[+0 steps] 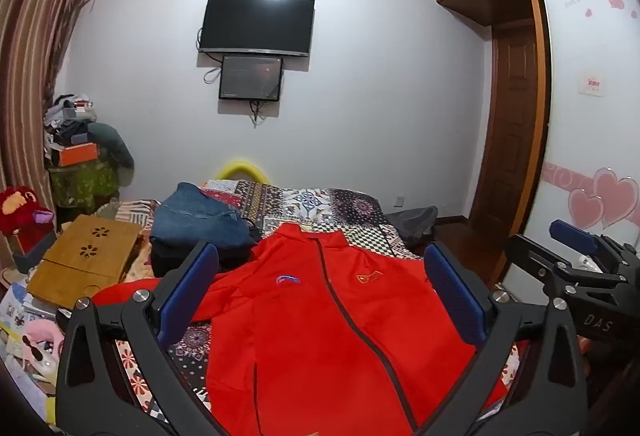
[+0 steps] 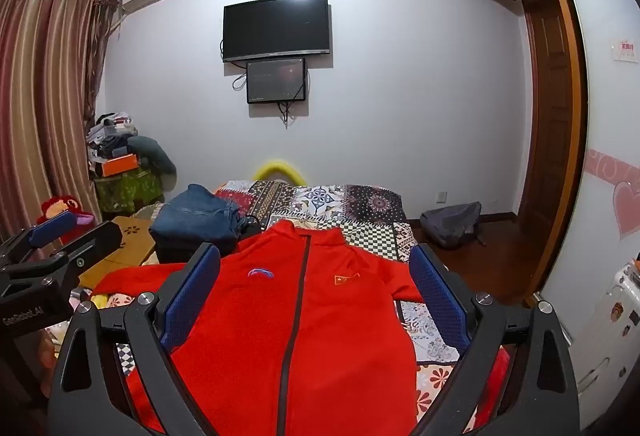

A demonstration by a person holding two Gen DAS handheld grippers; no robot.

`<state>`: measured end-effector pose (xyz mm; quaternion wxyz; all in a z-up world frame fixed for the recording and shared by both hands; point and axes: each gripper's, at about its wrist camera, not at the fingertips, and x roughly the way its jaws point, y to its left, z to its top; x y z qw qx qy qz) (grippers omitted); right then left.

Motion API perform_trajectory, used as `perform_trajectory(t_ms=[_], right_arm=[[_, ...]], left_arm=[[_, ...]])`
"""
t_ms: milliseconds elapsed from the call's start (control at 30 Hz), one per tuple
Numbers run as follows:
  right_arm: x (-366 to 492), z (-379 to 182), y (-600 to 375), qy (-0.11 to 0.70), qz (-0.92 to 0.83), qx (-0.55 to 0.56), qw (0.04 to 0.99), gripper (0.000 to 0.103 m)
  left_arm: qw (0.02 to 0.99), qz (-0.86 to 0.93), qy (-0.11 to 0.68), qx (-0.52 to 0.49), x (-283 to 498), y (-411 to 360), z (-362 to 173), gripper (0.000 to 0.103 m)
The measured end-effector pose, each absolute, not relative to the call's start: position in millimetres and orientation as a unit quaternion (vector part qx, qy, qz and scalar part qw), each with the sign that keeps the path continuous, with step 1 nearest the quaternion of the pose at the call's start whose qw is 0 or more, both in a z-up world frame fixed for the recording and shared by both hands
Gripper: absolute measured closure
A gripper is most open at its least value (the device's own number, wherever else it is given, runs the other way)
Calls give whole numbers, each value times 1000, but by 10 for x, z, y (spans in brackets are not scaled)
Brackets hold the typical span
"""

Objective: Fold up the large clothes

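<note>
Grippers, left [image 1: 320, 290] and right [image 2: 316, 286], gape over red jacket [image 2: 320, 316]; only right view shows backpack [image 2: 452, 222] clearly.

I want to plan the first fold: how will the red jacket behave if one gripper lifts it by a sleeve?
The red jacket lies flat and follows the bed beneath, so it is probably floppy and would drape from a single hold. Its fleece-like surface suggests the pads will not slip much. It is large, so most would likely drag across the bedspread.
</note>
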<state>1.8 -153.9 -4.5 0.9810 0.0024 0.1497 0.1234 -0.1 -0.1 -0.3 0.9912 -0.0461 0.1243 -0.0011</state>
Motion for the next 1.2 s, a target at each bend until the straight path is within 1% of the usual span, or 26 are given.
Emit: perform_trajectory(t_ms=[67, 133, 433, 1200], right_arm=[[22, -46, -1539, 150, 123, 1, 981, 9], [24, -48, -1537, 150, 123, 0, 981, 9], [31, -48, -1527, 151, 123, 1, 981, 9], [58, -91, -1516, 153, 124, 1, 980, 9]], left_arm=[[991, -5, 125, -48, -10, -12, -5, 0], [988, -6, 143, -49, 104, -27, -19, 0], [989, -8, 133, -58, 94, 28, -74, 0], [989, -4, 136, -54, 96, 94, -147, 0]])
